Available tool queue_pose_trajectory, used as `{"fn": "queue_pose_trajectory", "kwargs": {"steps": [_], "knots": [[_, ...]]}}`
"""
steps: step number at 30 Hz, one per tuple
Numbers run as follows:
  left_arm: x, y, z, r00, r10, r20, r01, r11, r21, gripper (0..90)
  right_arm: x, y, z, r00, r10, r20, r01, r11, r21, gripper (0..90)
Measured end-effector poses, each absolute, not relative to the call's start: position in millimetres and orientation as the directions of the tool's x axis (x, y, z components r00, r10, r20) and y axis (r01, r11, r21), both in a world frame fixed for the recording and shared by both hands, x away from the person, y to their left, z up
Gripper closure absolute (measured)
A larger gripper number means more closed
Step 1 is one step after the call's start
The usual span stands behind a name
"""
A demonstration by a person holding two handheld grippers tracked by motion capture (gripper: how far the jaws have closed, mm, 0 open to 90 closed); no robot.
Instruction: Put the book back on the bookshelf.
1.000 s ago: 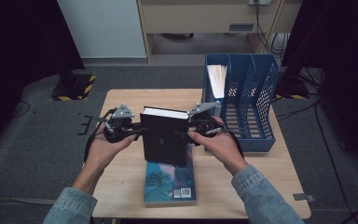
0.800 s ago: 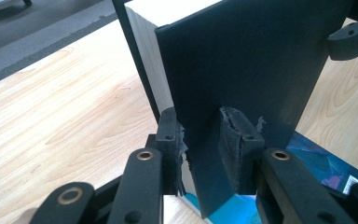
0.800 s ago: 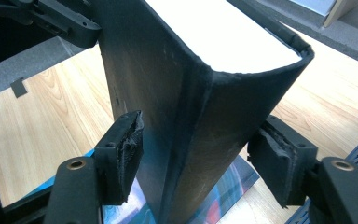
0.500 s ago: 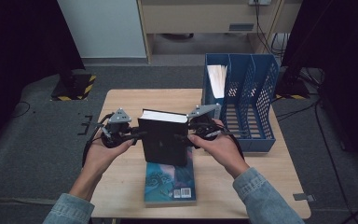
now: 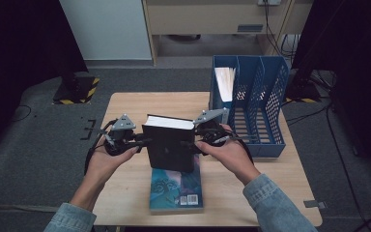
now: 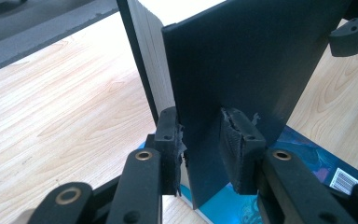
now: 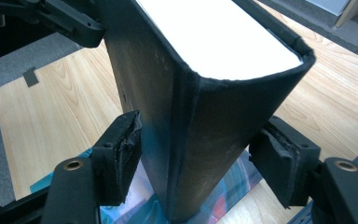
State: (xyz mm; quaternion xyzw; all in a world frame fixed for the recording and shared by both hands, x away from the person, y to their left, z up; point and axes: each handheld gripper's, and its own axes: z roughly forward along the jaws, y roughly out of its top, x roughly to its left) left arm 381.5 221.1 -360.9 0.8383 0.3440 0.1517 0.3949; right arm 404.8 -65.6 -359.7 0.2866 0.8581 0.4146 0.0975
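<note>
Black book (image 5: 169, 145) upright between both tongs

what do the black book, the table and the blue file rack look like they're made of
The black book: a matte, slightly scuffed cover, probably cloth or coated board, around a white paper block. The table: pale wood with visible grain, perhaps laminate. The blue file rack: smooth moulded plastic by the look, its walls perforated in a grid.

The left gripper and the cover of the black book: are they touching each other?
Touching. In the left gripper view, the left gripper has both pads pressed on the front cover of the black book, one on each face, with no gap.
</note>
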Motion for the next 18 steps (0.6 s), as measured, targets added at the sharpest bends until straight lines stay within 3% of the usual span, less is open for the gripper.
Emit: {"fn": "queue_pose_trajectory", "kwargs": {"steps": [18], "knots": [[378,222,-362,0.718,0.695,-0.029,0.460,-0.443,0.770,68.4,412,-52,-351,-0.850,0.521,0.075,0.400,0.546,0.736,21.9]]}}
